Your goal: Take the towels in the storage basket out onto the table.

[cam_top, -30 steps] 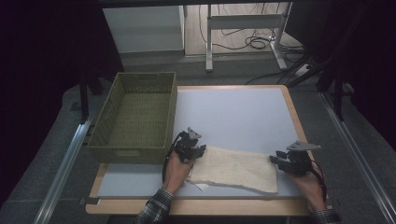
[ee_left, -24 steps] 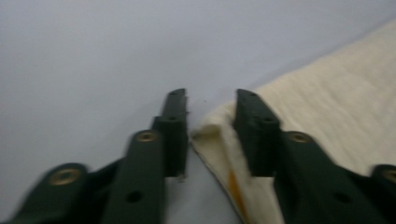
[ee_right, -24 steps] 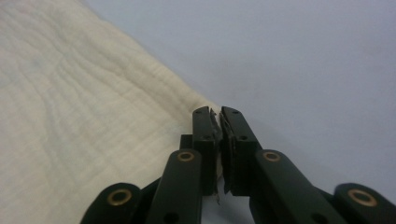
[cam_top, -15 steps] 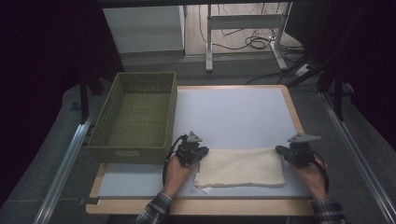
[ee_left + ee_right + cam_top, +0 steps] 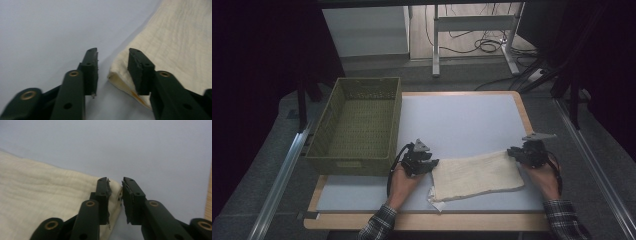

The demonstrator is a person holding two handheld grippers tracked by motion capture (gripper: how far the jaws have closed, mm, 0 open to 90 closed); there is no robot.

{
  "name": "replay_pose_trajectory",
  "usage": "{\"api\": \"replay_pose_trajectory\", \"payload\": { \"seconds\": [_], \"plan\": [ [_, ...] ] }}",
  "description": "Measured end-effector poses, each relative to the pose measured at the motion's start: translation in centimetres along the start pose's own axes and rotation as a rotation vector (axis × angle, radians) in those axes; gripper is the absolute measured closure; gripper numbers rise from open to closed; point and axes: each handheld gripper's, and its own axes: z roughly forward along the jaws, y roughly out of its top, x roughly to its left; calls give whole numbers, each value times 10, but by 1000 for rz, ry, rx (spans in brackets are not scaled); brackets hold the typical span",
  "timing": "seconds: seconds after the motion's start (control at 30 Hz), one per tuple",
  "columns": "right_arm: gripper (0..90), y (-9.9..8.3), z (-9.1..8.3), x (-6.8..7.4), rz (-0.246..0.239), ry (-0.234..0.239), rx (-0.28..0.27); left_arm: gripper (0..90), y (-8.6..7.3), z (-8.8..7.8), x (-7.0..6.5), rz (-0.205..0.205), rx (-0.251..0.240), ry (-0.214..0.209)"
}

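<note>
this looks like a lab or test room set up for recording, not a home. a pale work table (image 5: 462, 120) with a wooden rim fills the middle of the high view, ringed by dark curtains (image 5: 257, 55) at the upper left and upper right. metal rails (image 5: 277, 180) run along the left and right sides over grey floor matting. at the top centre, the legs of a metal desk frame (image 5: 472, 30) stand on a wood floor among loose cables (image 5: 484, 46). a white cabinet (image 5: 364, 30) sits at the upper left of centre.
</note>
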Motion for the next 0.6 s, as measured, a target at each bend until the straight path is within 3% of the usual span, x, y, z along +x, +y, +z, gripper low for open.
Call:
{"api": "replay_pose_trajectory", "payload": {
  "seconds": [0.07,0.13,0.17,0.27,0.6],
  "plan": [
    [697,-1,-6,-1,9,1,-8,541,0,3,-2,43,26,51],
    [651,-3,-12,0,18,14,-20,505,-3,7,-2,65,15,70],
    [631,-4,-15,1,20,21,-21,483,-4,7,0,62,7,67],
    [574,-9,-22,6,17,46,-20,399,-5,8,8,-8,11,34],
    [450,-22,-31,31,28,147,-24,396,-6,9,7,2,6,41]
  ]
}}
